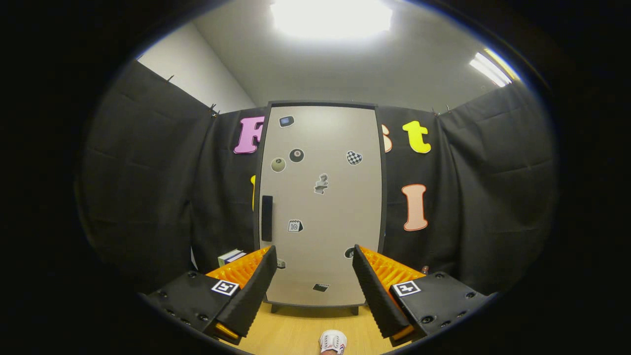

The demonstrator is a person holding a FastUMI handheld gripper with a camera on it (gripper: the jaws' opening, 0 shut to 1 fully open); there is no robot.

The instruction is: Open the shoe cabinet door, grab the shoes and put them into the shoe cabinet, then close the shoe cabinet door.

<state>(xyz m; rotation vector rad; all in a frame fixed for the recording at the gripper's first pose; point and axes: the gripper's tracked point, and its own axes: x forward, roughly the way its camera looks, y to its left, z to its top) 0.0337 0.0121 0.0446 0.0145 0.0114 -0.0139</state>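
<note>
The tool [314, 256] hangs with its 2 ribbed black fingers [254, 291] spread wide, gripping nothing. Below and between them, a white shoe [333, 341] lies on the pale wooden floor [291, 333]. Beyond stands the shoe cabinet [320, 207], tall and rectangular on short dark feet, its smooth beige door [335, 217] closed, dotted with small stickers, a black vertical handle [266, 218] near its left edge.

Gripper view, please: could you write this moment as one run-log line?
tongs: open, empty, facing cabinet | shoe cabinet door: closed | handle: untouched | shoe: on floor between fingers, before cabinet
</note>
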